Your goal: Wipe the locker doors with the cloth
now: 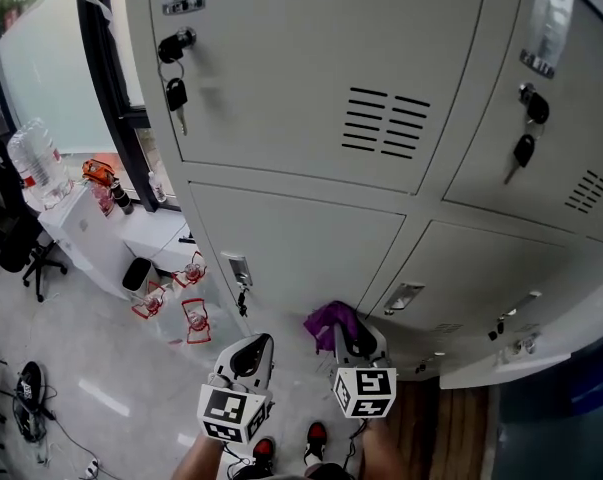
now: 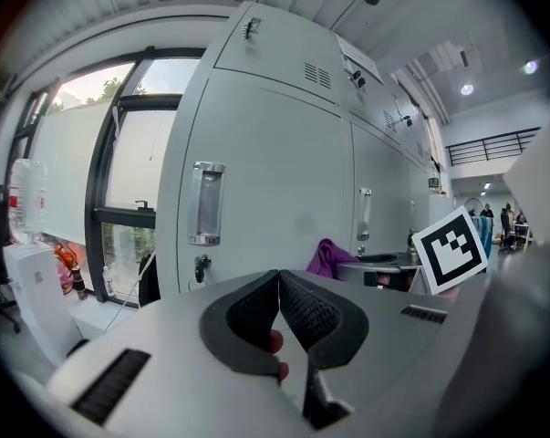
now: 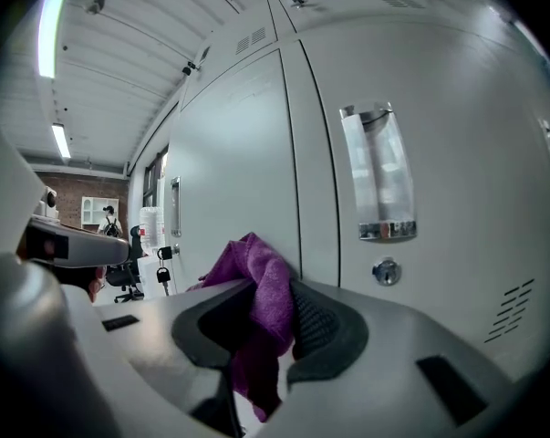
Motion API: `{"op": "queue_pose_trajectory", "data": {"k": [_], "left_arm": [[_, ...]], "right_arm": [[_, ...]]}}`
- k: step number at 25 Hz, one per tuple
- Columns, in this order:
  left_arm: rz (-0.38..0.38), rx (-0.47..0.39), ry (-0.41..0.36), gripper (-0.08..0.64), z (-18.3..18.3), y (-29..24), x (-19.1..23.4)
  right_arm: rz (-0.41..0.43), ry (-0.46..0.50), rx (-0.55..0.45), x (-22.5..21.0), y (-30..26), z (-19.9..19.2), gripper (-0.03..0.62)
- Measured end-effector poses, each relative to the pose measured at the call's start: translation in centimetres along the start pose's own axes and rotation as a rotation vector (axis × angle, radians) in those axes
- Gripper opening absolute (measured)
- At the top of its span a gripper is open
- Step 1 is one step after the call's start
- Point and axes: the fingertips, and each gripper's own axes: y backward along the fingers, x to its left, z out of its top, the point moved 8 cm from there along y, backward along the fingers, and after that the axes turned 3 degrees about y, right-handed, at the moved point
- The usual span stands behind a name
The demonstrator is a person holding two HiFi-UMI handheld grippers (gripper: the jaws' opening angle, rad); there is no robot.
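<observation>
A bank of grey locker doors (image 1: 311, 78) fills the head view, with keys hanging from the locks. My right gripper (image 1: 349, 334) is low in the view, shut on a purple cloth (image 1: 328, 319) that sticks out toward a lower door (image 1: 301, 238). In the right gripper view the cloth (image 3: 264, 290) is pinched between the black pads, close to a door with a label holder (image 3: 377, 176). My left gripper (image 1: 251, 353) hangs beside it, shut and empty; its pads (image 2: 297, 313) meet at the tips in the left gripper view, facing a lower door (image 2: 265, 199).
A window with a black frame (image 1: 106, 78) stands at the left. Below it sit a white unit (image 1: 86, 233) with a water bottle (image 1: 36, 163), and red-trimmed objects (image 1: 176, 303) on the floor. Office chairs (image 1: 26, 258) and cables lie at far left. My shoes (image 1: 291, 443) show below.
</observation>
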Motion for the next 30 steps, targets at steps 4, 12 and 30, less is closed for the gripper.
{"op": "queue_pose_trajectory", "data": {"k": [4,12,30], "left_arm": [[-0.013,-0.002,-0.003,0.023,0.1,-0.1,-0.5],[-0.024,-0.019,-0.024,0.023,0.8,0.7,-0.6],[-0.183,-0.077,-0.099,0.024,2.1,7.4,-1.1]], "right_arm": [[-0.011,-0.008,0.005,-0.4,0.3,-0.1,0.114],[-0.014,0.007,-0.019,0.1,1.9,0.9,0.112],[-0.208,0.061,-0.143,4.5,14.9,3.8,0.112]]}}
